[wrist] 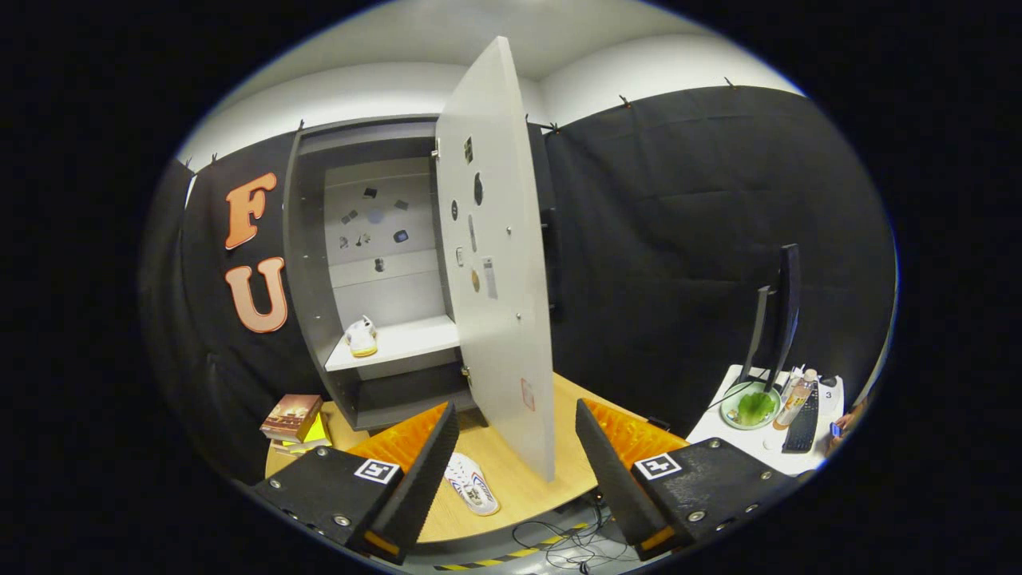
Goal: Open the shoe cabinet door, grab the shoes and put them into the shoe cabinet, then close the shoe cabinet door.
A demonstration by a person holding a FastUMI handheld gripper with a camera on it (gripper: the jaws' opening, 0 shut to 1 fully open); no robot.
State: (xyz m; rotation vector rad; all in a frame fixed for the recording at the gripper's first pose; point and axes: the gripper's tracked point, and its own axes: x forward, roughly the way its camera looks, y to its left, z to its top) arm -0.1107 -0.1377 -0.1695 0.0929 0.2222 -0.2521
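The grey shoe cabinet [311, 263] stands on the wooden table [519, 479], and its pale door [495, 263] is swung wide open toward me. One white shoe with a yellow sole [362, 336] sits on the cabinet's shelf [415, 339]. A second white shoe [472, 483] lies on the table in front of the cabinet, just ahead of my left finger [415, 479]. My gripper [515, 471] is open, its fingers spread wide with nothing between them. The door's lower edge hangs between the two fingers, beyond them.
A few books [294, 422] lie on the table left of the cabinet. To the right a white side table [742, 435] carries a monitor [778, 315], a green bowl [750, 406], a bottle [797, 398] and a keyboard [802, 423]. Cables [567, 543] trail on the floor below the table's front edge.
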